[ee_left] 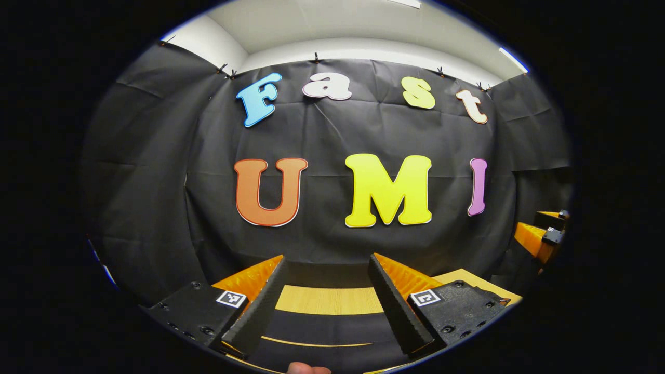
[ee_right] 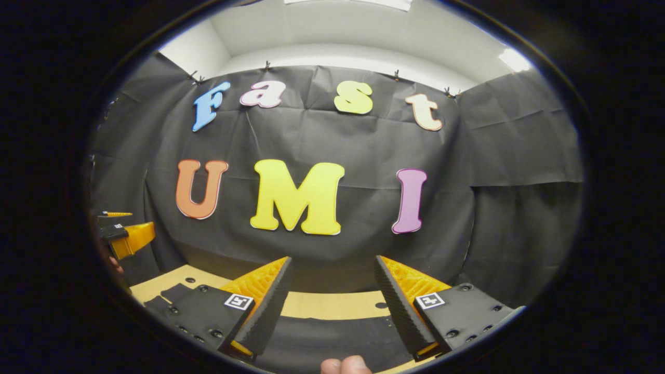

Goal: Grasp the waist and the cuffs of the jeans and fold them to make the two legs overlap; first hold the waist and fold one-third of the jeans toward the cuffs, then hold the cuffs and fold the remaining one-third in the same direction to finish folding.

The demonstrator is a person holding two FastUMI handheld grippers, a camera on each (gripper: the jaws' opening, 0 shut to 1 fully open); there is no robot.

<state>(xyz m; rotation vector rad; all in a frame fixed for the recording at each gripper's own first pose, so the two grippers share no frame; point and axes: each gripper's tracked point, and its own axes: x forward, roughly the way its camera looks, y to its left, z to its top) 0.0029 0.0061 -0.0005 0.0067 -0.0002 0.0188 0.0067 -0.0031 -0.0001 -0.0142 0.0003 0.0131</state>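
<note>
In the left gripper view, my left gripper [ee_left: 327, 259] is held level and faces the booth's black cloth wall [ee_left: 156, 171], its two fingers spread wide apart with nothing between them. Below and between the fingers I see a strip of the light wooden table [ee_left: 327, 300], and nearer to me a dark cloth lies across it, which I take to be the jeans [ee_left: 322, 327], though I cannot make out waist or cuffs. At the far right edge my right gripper [ee_left: 545, 234] shows, well apart from the left. A fingertip [ee_left: 309, 369] of my hand peeks in at the bottom. In the right gripper view, my right gripper [ee_right: 332, 262] also faces the wall, fingers wide open and empty. The table [ee_right: 332, 305] runs between them, with the dark jeans [ee_right: 332, 340] lying below the fingers, not touched by them. At the left edge my left gripper [ee_right: 122, 234] shows.
</note>
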